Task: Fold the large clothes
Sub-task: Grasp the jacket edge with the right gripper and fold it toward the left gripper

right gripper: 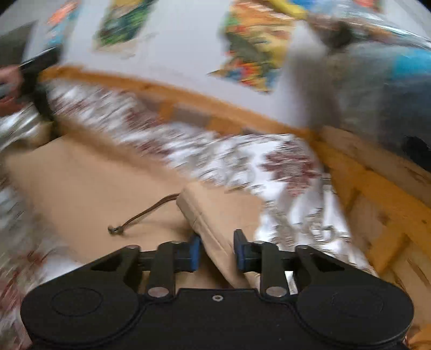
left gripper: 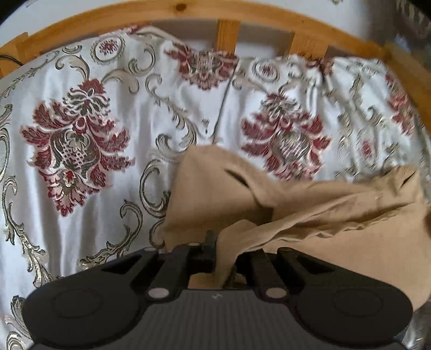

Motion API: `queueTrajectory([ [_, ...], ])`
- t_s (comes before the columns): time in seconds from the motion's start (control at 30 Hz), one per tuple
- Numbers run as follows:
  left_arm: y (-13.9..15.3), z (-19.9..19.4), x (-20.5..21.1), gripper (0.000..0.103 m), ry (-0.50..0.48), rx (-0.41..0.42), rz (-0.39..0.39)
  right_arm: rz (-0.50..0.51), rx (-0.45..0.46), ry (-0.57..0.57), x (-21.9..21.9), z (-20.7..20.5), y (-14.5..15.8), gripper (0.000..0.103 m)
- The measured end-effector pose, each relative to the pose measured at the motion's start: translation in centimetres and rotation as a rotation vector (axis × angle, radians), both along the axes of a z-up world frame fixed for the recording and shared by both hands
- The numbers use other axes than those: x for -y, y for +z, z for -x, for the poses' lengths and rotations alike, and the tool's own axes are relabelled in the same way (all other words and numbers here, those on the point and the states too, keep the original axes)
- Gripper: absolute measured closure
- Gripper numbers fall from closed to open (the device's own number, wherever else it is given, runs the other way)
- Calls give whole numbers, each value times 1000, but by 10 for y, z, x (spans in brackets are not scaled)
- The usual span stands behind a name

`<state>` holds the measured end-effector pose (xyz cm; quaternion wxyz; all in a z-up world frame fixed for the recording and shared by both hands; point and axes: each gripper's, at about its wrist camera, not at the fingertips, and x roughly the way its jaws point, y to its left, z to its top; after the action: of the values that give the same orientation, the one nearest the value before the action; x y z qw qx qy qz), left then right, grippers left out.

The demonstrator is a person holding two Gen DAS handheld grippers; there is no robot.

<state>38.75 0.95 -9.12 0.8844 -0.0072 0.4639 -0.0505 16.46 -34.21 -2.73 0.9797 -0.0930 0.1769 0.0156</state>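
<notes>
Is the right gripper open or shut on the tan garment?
Open. The right gripper has blue-padded fingers standing apart, with the tan garment edge lying between them, not pinched.

I see the tan cotton garment (left gripper: 323, 215) lying on the white floral-patterned bedspread (left gripper: 107, 134), toward the near right in the left wrist view. The orange pine bed frame (left gripper: 161, 16) runs behind the bedspread on the far side. In the right wrist view a brown drawstring cord (right gripper: 145, 212) rests on the garment, left of its folded edge (right gripper: 215, 215), with colourful posters (right gripper: 253, 48) on the far wall
</notes>
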Motion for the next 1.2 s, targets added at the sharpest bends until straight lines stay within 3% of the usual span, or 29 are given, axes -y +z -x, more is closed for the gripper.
queueTrajectory([
  [0.03,5,2,-2,93,-4,7,11,-72,30,-83,9,-9,1,88],
  [0.1,15,8,-6,52,-18,39,18,-166,32,-197,27,-24,-3,88],
  [0.13,19,13,-9,14,-30,64,28,-184,20,-240,33,-34,-7,88],
  [0.17,22,21,-14,6,-43,117,40,-176,1,-271,37,-39,-14,88],
  [0.2,27,34,-19,4,-44,202,48,-151,-21,-285,38,-45,-23,88],
  [0.33,33,54,-43,4,-12,253,146,-77,-82,-283,35,-55,-53,86],
  [0.43,32,80,-55,2,-23,327,212,-85,-82,-291,32,-52,-50,78],
  [0.5,22,98,-52,1,-64,362,192,-104,-82,-285,28,-49,-51,72],
  [0.57,-1,110,-46,1,-116,329,180,-93,-84,-287,28,-54,-53,70],
  [0.63,-23,115,-32,3,-128,284,121,-94,-88,-294,26,-52,-51,64],
  [0.7,-37,116,-19,5,-109,297,43,-101,-90,-296,26,-50,-49,60],
  [0.8,-40,109,-7,16,-51,311,-63,-87,-88,-292,23,-48,-51,56],
  [0.87,-40,100,-5,43,-16,291,-142,-78,-87,-292,22,-48,-52,54],
  [0.97,-36,90,-18,57,93,299,-174,-66,-81,-290,20,-48,-54,54],
  [1.1,-34,74,-64,54,309,230,-46,-51,-78,-290,20,-49,-56,51],
  [1.2,-36,77,-88,48,389,190,102,-29,-73,-311,18,-49,-58,38],
])
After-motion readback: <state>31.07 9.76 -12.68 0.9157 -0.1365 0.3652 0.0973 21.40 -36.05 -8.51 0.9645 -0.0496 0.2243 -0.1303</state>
